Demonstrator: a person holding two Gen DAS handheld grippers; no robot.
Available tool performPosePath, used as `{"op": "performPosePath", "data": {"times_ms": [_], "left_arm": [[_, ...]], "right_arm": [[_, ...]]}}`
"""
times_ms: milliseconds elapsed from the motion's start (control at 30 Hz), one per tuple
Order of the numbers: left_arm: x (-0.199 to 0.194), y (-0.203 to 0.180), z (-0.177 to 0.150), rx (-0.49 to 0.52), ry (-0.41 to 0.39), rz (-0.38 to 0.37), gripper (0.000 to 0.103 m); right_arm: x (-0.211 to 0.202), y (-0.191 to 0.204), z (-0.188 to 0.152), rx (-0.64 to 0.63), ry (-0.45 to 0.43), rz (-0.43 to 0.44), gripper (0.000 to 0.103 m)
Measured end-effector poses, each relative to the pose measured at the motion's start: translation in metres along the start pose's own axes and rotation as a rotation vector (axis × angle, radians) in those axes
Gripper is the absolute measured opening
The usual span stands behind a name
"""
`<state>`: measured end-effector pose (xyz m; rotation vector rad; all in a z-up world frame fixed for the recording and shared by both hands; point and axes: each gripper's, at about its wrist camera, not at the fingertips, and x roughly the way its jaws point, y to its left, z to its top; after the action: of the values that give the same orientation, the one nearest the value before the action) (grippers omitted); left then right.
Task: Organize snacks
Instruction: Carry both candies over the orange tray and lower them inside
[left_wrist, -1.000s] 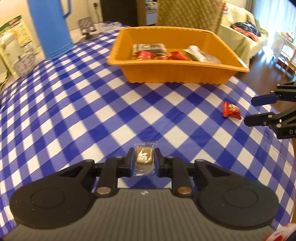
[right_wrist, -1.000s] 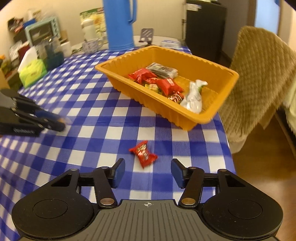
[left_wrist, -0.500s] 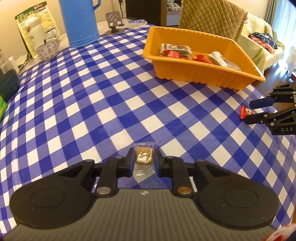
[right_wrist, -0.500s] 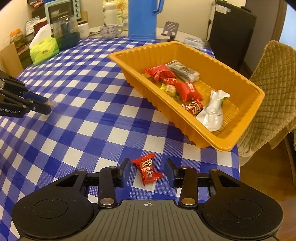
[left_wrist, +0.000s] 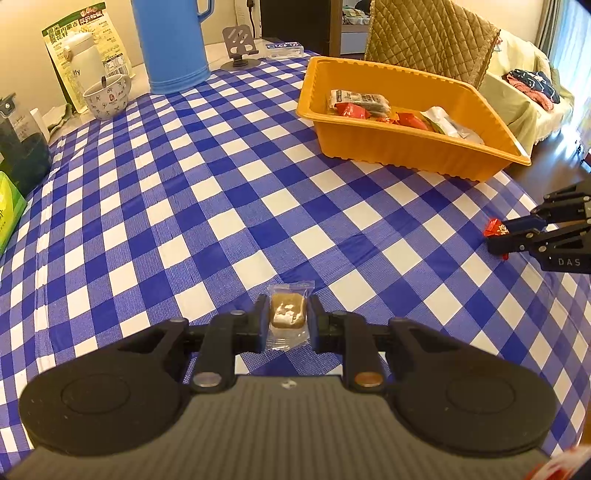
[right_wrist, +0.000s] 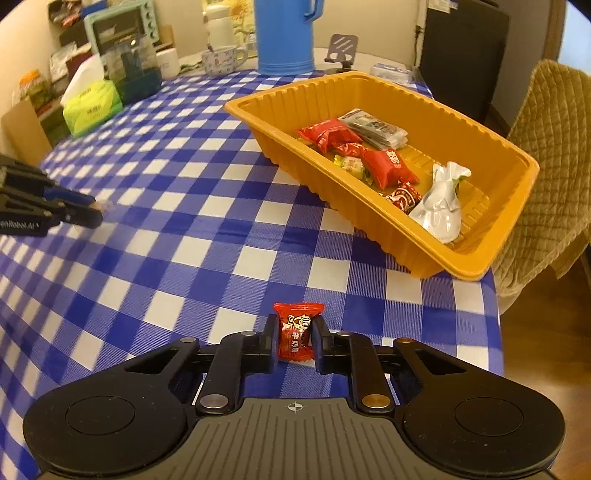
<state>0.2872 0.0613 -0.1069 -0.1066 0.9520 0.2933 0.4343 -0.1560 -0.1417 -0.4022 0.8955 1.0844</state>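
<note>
Closing in over the past second, the right tongs (right_wrist: 294, 341) have just clamped onto a red wrapped candy (right_wrist: 297, 330) that earlier lay loose between wide jaws on the table (right_wrist: 207, 236). Opposite them, the left tongs (left_wrist: 287, 323) hold a clear-wrapped brown cake square (left_wrist: 288, 314), pinched across its middle just above the cloth. Both snacks look light, the wrappers crinkly and slick, so a grip across the solid centre seems safer than one on the loose film ends. An orange tray (right_wrist: 476, 271), already holding several packets, sits near the table's far edge. Blue-and-white checked cloth covers the table; a blue jug (left_wrist: 173, 40), a mug (left_wrist: 107, 96) and a quilted chair (right_wrist: 546, 166) stand beyond.
</note>
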Motion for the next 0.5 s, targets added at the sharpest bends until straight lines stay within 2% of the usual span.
{"op": "performPosePath", "data": {"times_ms": [267, 500], "left_arm": [[-0.012, -0.005, 0.010, 0.012, -0.036, -0.016, 0.020], [-0.019, -0.015, 0.036, 0.062, -0.087, -0.050, 0.020]], "right_arm": [[-0.027, -0.005, 0.001, 0.167, -0.054, 0.052, 0.018], [-0.058, -0.014, 0.014, 0.275, -0.113, 0.073, 0.018]]}}
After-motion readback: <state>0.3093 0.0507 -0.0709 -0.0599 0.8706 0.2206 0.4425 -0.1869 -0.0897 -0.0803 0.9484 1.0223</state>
